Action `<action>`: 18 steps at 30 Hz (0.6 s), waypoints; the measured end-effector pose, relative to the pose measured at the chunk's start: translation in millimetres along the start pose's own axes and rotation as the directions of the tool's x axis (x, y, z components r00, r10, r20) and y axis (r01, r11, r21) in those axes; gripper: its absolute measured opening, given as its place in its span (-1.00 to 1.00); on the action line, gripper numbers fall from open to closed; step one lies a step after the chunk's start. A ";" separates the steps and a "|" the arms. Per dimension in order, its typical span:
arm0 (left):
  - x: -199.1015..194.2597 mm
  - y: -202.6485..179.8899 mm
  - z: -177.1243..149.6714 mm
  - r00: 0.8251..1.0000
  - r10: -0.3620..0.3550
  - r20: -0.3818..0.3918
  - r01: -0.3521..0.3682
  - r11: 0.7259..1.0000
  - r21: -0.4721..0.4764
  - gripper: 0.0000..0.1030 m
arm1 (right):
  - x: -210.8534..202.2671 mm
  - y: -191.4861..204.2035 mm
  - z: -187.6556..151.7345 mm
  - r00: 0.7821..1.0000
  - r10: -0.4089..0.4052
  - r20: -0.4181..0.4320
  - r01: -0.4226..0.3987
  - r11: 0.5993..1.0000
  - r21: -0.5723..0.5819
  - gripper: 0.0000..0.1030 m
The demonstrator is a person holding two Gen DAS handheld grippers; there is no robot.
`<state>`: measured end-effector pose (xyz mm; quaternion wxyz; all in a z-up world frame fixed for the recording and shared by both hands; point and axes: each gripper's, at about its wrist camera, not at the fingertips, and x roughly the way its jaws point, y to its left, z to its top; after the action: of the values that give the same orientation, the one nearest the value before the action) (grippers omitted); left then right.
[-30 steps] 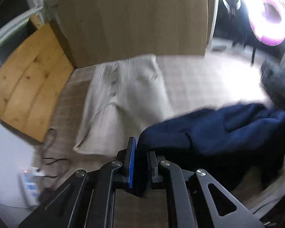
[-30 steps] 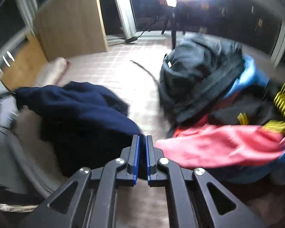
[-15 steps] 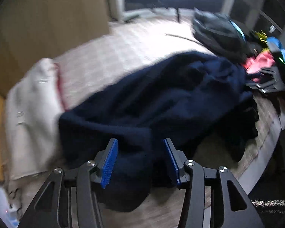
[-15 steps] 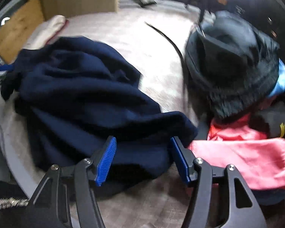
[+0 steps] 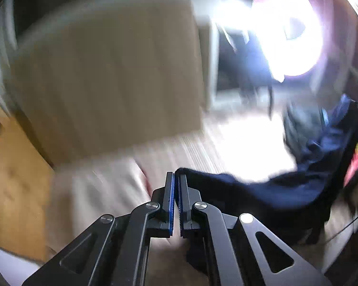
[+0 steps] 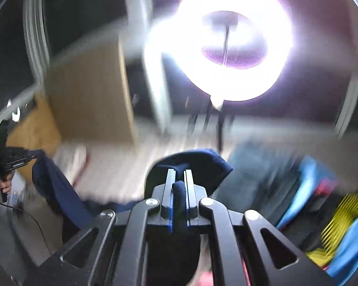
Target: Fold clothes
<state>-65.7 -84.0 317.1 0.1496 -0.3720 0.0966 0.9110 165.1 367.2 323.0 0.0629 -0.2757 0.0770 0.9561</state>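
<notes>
- Holding the navy garment [image 5: 274,190] up between our two grippers, we have it strung out with its long axis running side to side, from the left gripper across to the right one, the middle sagging toward the pale striped bed cover [image 5: 202,147].
- At the left, our left gripper [image 5: 176,183] has its blue pads pressed together; the garment's corner sits at the fingertips and trails off to the right, so we read the pads as pinching its edge, though only a thin sliver of cloth shows there.
- In the right wrist view that same left gripper [image 6: 16,159] appears at the far left edge, held by a hand [image 6: 4,186], with the navy cloth [image 6: 59,190] hanging from it and sloping down toward the middle.
- A beige folded garment [image 5: 95,195] lies on the bed cover near its left edge, just beyond the left gripper's tips; blur hides its details.
- At centre, our right gripper [image 6: 179,178] is clamped on a thick bunch of the navy fabric, which bulges between the pads and flops forward over the fingertips.
- A ring light [image 6: 226,47] glares above and behind.
- At the right edge of the bed cover sits a pile of clothes [image 6: 310,190], dark, blue, red and yellow, blurred.
</notes>
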 end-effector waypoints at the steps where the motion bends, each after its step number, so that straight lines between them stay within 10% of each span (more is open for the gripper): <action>1: -20.6 5.5 15.9 0.999 0.018 0.048 -0.018 1.000 0.005 -0.96 | -19.0 -2.1 19.1 0.998 -0.015 0.055 0.015 1.000 -0.004 -0.89; 7: -93.4 31.2 35.7 0.985 0.012 0.174 -0.013 1.000 0.003 -0.96 | -122.8 -12.6 60.2 0.971 -0.079 0.227 0.084 0.996 -0.011 -0.89; 10: -97.7 39.3 -2.3 0.991 -0.053 0.122 0.055 0.998 -0.013 -0.96 | -143.8 -24.9 15.6 0.991 -0.046 0.127 0.038 0.997 0.071 -0.89; 13: -60.0 31.8 -97.6 0.984 -0.152 -0.093 0.146 0.987 -0.060 -0.96 | -129.5 -27.1 -66.6 0.994 -0.063 -0.086 0.076 0.983 0.165 -0.89; 15: -36.7 16.5 -157.1 0.949 -0.193 -0.250 0.182 0.981 -0.067 -0.96 | -105.5 -28.2 -137.5 0.960 -0.061 -0.274 0.131 0.960 0.247 -0.89; 18: -7.9 -3.0 -252.1 0.835 -0.268 -0.481 0.230 0.963 -0.138 -0.95 | -79.6 -34.9 -242.8 0.849 -0.023 -0.528 0.255 0.893 0.371 -0.88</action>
<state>104.2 -155.2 144.8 0.2230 -0.6078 0.0487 0.7605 363.3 351.1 158.8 0.1698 -0.5030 0.2775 0.8007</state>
